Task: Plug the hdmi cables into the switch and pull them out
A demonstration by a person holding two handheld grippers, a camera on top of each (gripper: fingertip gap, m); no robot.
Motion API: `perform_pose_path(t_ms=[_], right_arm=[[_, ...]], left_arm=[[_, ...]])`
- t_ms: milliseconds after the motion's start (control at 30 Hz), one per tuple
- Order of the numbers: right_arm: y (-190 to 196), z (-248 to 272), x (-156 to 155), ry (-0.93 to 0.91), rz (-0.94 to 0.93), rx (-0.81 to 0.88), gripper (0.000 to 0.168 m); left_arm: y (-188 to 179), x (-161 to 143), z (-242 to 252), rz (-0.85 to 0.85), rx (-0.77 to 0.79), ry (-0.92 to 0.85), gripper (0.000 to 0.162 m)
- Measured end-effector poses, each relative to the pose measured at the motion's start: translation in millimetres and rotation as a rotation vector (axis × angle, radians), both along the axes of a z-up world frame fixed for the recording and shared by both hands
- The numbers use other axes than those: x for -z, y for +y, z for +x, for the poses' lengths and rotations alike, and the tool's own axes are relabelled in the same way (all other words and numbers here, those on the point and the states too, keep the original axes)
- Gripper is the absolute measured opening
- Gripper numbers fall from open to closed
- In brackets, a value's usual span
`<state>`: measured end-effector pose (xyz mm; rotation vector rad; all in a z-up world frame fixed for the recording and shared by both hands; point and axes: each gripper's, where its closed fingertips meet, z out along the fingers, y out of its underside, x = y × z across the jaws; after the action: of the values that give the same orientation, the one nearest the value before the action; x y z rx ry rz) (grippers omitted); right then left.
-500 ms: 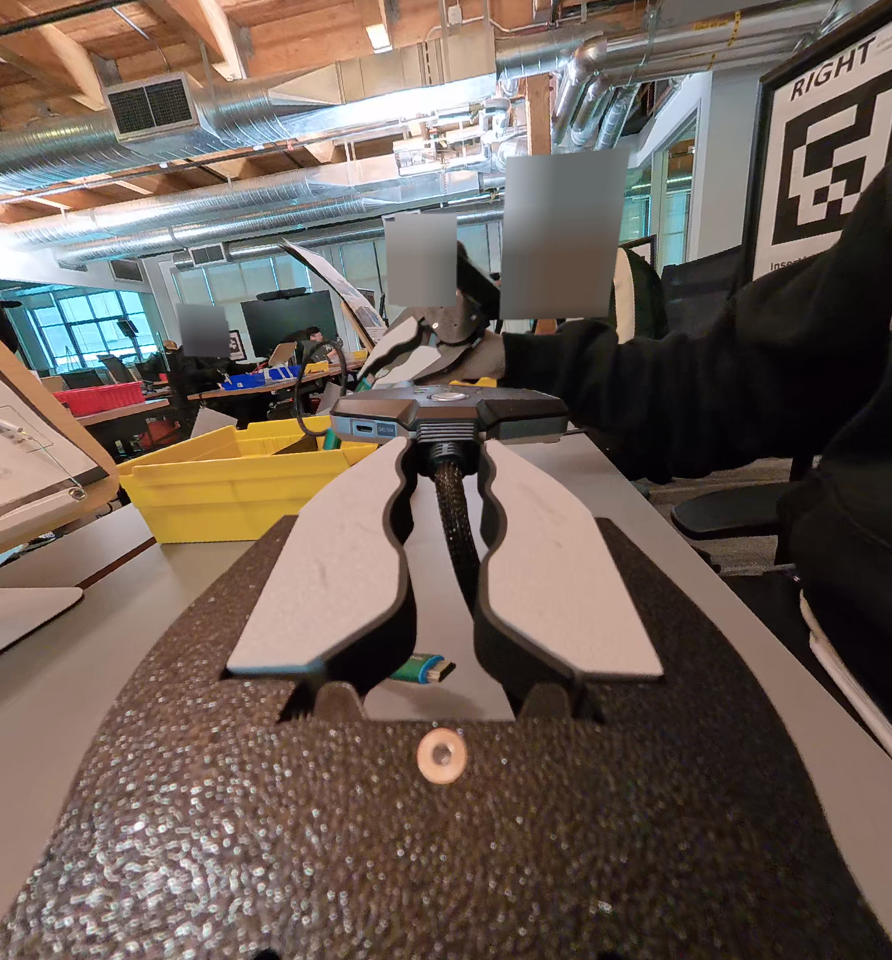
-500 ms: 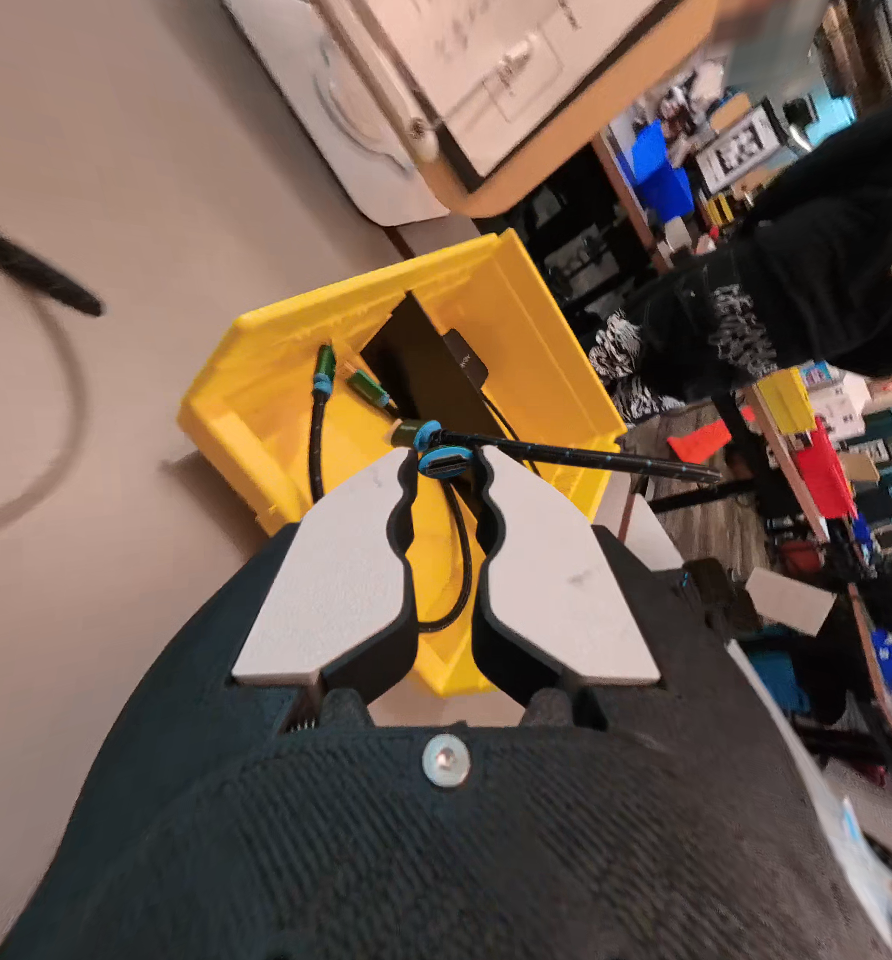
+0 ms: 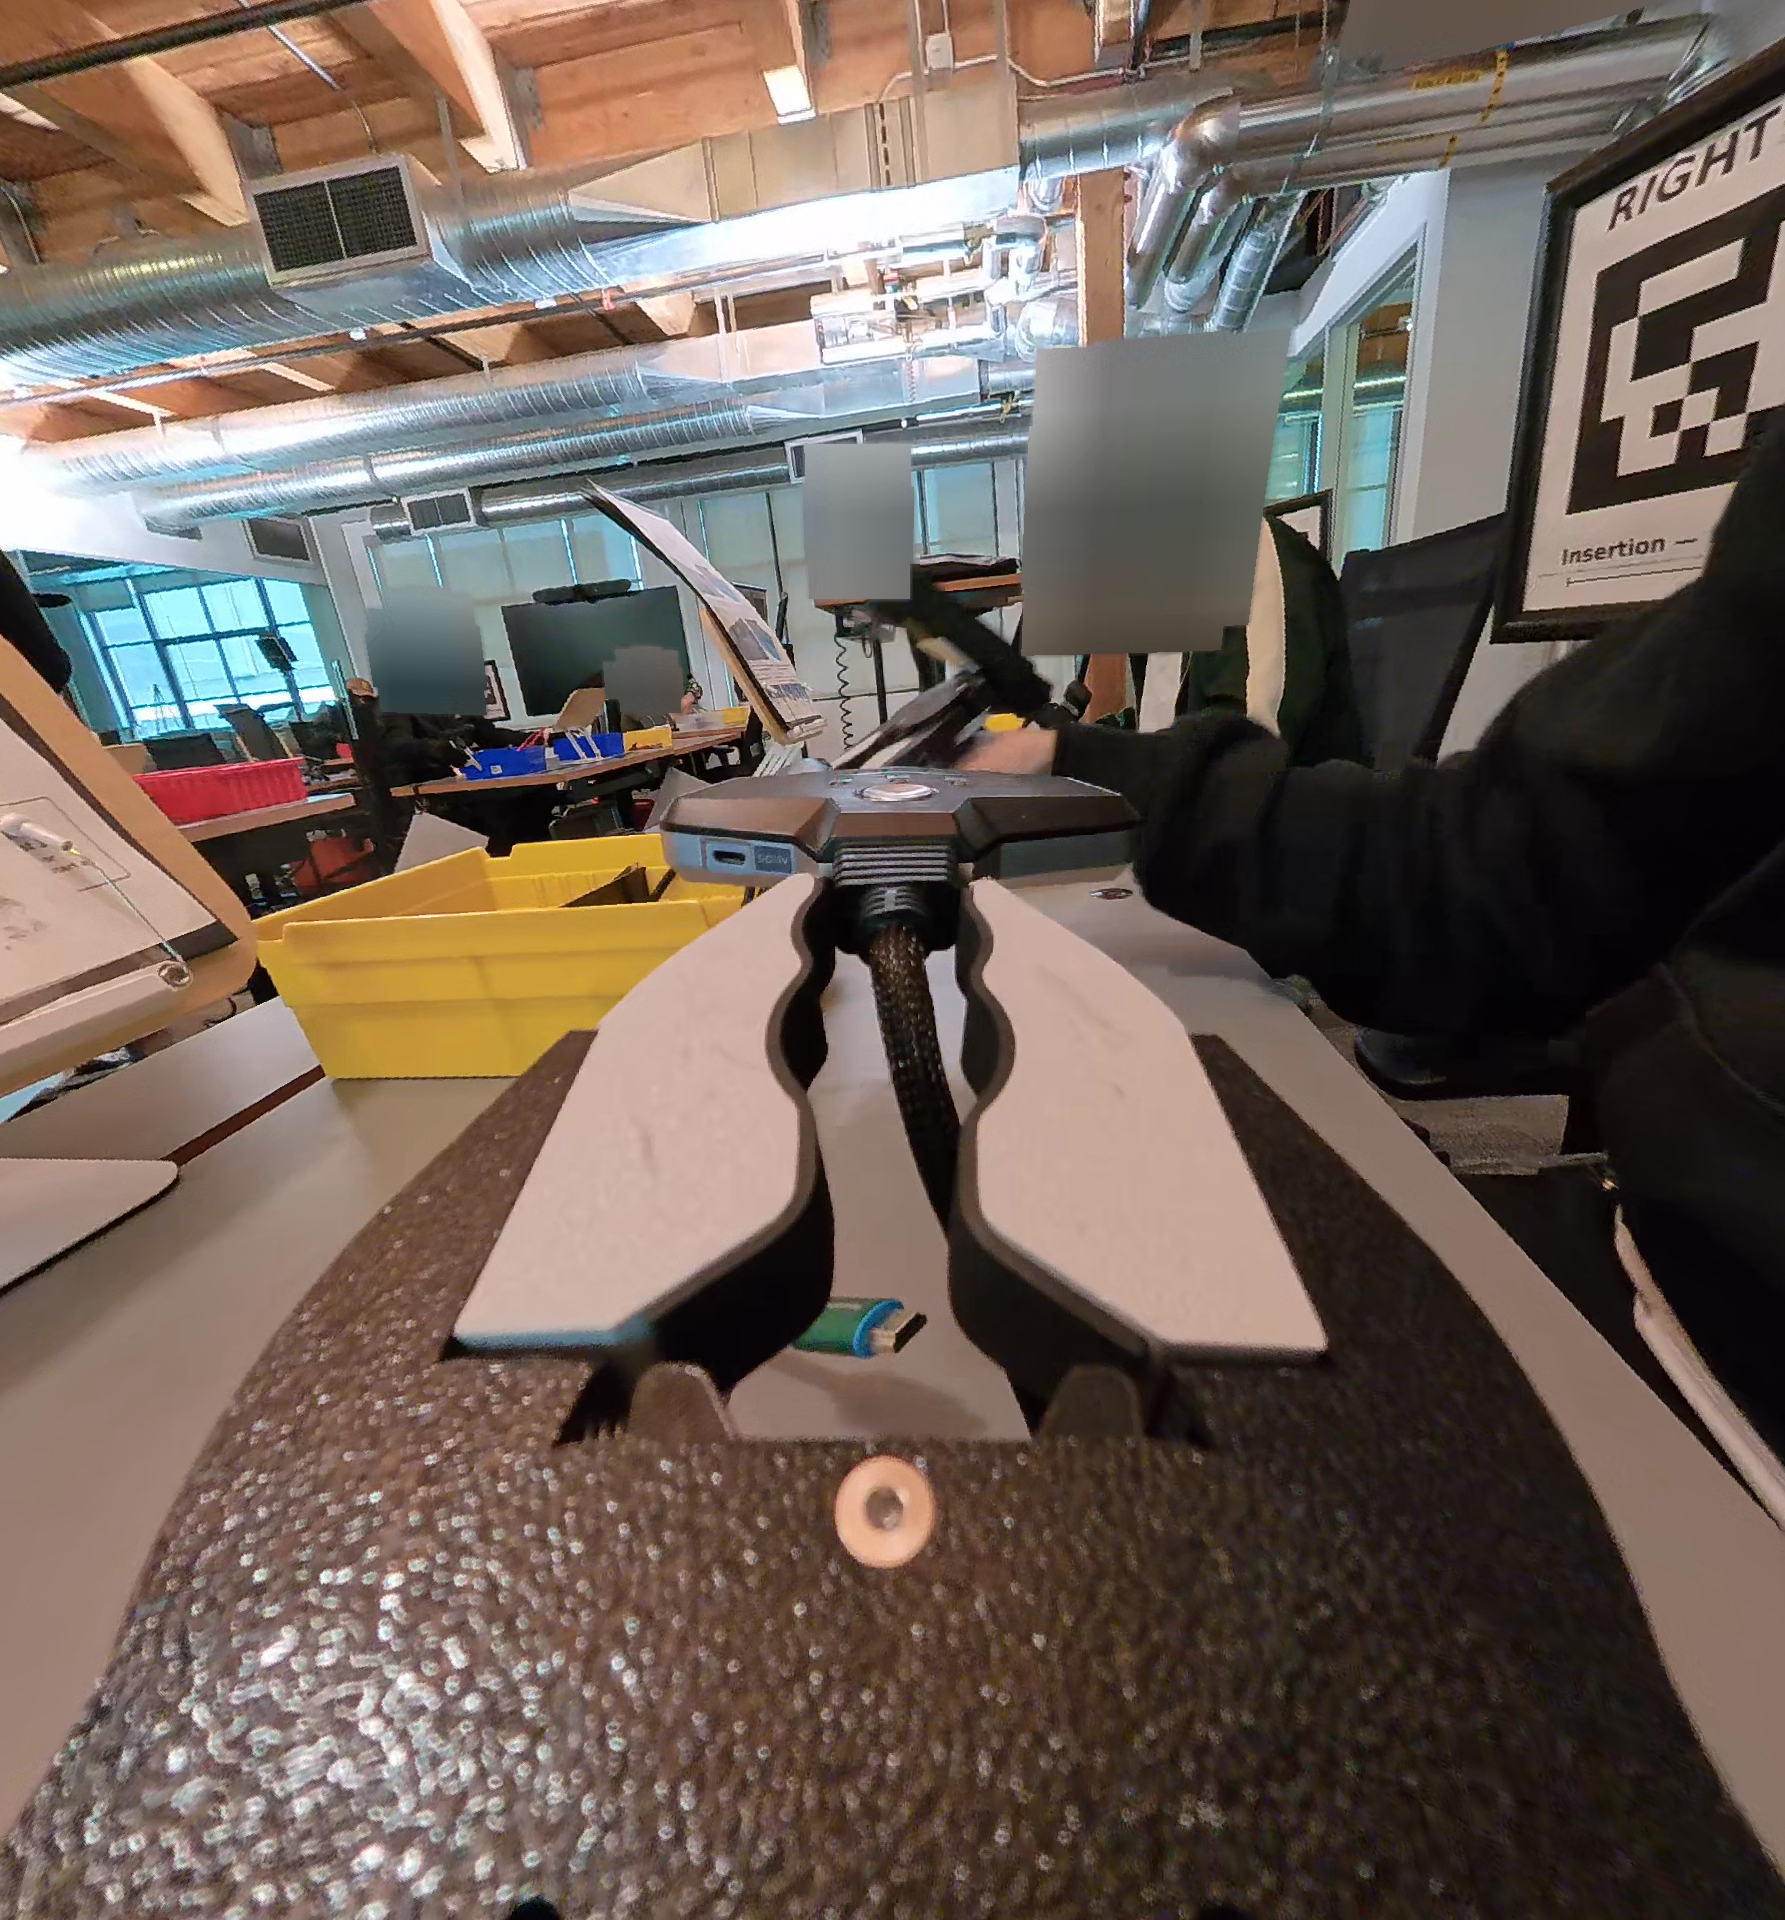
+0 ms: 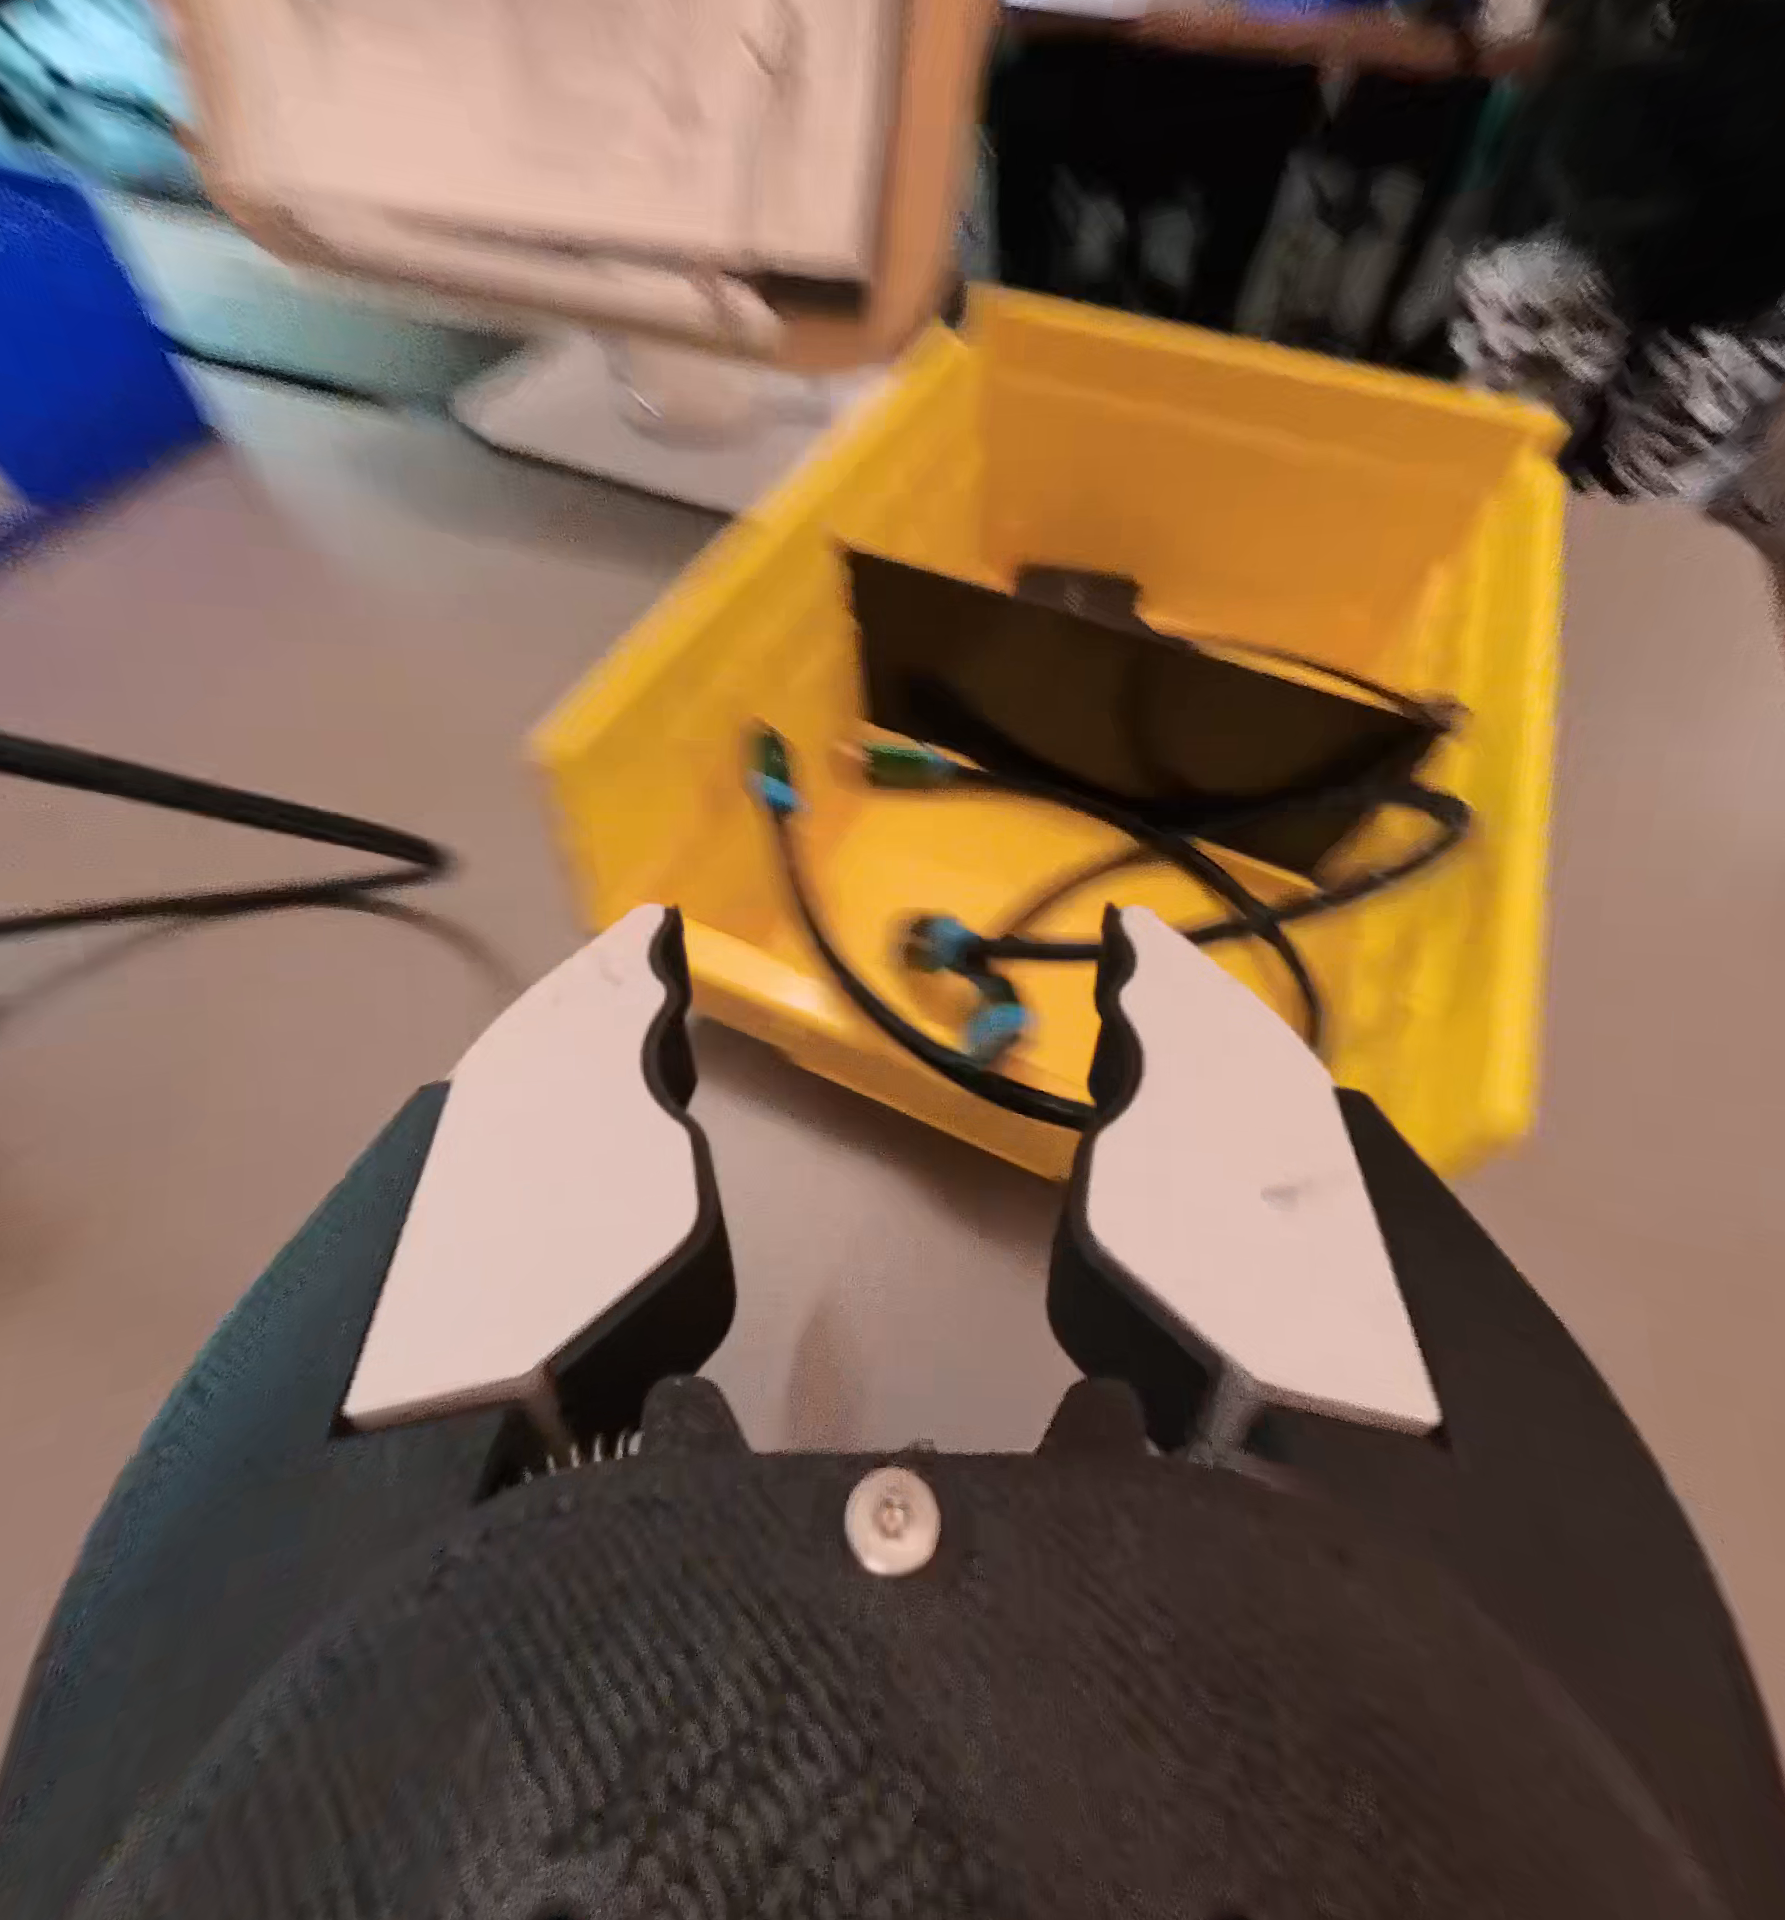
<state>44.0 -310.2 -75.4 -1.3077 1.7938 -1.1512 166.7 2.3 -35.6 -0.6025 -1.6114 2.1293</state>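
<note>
My left gripper is clamped on the ribbed collar where the braided cable leaves the switch, so the switch sits just past my fingertips, raised off the table, with its flat body running crosswise to the fingers. A loose green plug lies on the table under that gripper. My right gripper is spread wide and holds nothing; it hangs over the near wall of the yellow bin. The hdmi cables lie tangled in the bin, straight ahead of and a little below the right gripper's tips. The nearest blue-collared plug sits between my two fingertips in the view, its length running roughly across them. I judge the right gripper makes the pick, and it will need turning to meet that plug along its sides. The view is blurred, so finer detail I cannot tell.
</note>
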Motion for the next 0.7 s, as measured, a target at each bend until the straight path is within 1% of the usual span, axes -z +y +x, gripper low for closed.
perform_pose_path(t_ms=[33, 67, 100, 133, 167, 200, 233, 300, 367, 433, 500, 567, 633, 700], right_arm=[[29.8, 7.4, -17.0, -0.086, 0.020, -0.090, 0.080], [69.3, 16.8, -33.3, -0.171, 0.049, -0.231, 0.080], [113.6, 24.6, -48.0, -0.242, 0.085, -0.399, 0.076], [155.2, 29.7, -59.8, -0.294, 0.106, -0.557, 0.068], [188.0, 33.7, -66.9, -0.326, 0.096, -0.677, 0.059], [208.2, 38.9, -68.9, -0.335, 0.058, -0.736, 0.050], [218.2, 45.0, -66.9, -0.322, 0.007, -0.751, 0.051], [226.0, 53.0, -56.2, -0.270, -0.051, -0.762, 0.057], [236.4, 54.1, -40.5, -0.192, -0.001, -0.836, 0.061], [249.6, 51.5, -36.1, -0.212, 0.032, -0.913, 0.056], [255.9, 51.1, -30.4, -0.227, -0.003, -0.952, 0.049], [262.1, 49.4, -27.9, -0.227, 0.005, -0.993, 0.043], [266.4, 49.1, -32.2, -0.266, 0.032, -1.006, 0.036], [265.0, 53.7, -34.4, -0.291, 0.086, -0.984, 0.031]], left_arm=[[-1.3, 0.8, -0.4, 0.005, -0.002, -0.002, 0.022], [-2.3, 2.2, -2.0, 0.013, 0.003, -0.008, 0.022], [-2.8, 3.9, -4.8, 0.020, 0.013, -0.020, 0.022], [-2.8, 5.6, -8.7, 0.026, 0.028, -0.034, 0.022], [-2.7, 7.2, -12.9, 0.034, 0.046, -0.047, 0.022], [-2.3, 8.1, -17.1, 0.039, 0.065, -0.055, 0.022], [-1.5, 8.6, -20.8, 0.040, 0.083, -0.059, 0.022], [1.1, 8.7, -26.4, 0.035, 0.115, -0.067, 0.022], [4.0, 11.4, -31.0, 0.043, 0.152, -0.084, 0.022], [5.8, 12.2, -34.0, 0.041, 0.177, -0.091, 0.022], [7.0, 13.1, -36.8, 0.042, 0.201, -0.096, 0.022], [8.0, 14.4, -40.1, 0.044, 0.222, -0.105, 0.022], [8.3, 14.6, -41.6, 0.040, 0.227, -0.109, 0.022], [9.2, 14.2, -42.1, 0.034, 0.231, -0.110, 0.022]])
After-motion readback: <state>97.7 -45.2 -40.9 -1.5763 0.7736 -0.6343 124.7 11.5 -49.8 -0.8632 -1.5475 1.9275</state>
